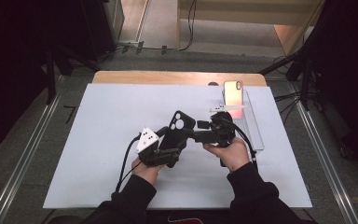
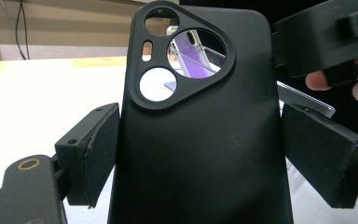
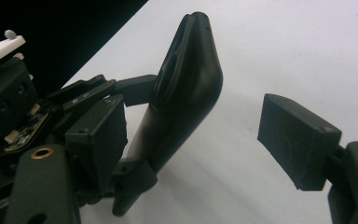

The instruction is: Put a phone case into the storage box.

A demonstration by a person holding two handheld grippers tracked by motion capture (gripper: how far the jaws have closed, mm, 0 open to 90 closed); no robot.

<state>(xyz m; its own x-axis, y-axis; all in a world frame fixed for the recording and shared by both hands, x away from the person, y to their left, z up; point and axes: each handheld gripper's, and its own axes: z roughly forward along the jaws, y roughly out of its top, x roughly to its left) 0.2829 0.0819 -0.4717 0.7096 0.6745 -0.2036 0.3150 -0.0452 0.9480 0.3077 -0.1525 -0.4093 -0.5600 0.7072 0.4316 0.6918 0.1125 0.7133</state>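
A black phone case (image 1: 181, 127) with a rounded three-cornered camera cutout stands upright over the white table sheet. My left gripper (image 1: 171, 143) is shut on its two long edges. In the left gripper view the case (image 2: 200, 149) sits between the pads (image 2: 93, 154), which press on both sides. My right gripper (image 1: 196, 130) reaches in from the right, level with the case's upper part. In the right gripper view the case (image 3: 186, 93) stands edge-on between that gripper's (image 3: 198, 140) open jaws, close to the left one. A clear gap separates it from the right pad (image 3: 298, 140).
A phone with a pinkish glossy back (image 1: 233, 92) leans upright in a clear stand (image 1: 251, 126) at the table's back right. The white sheet (image 1: 98, 140) covers a wooden table. Metal rails run along the floor on both sides.
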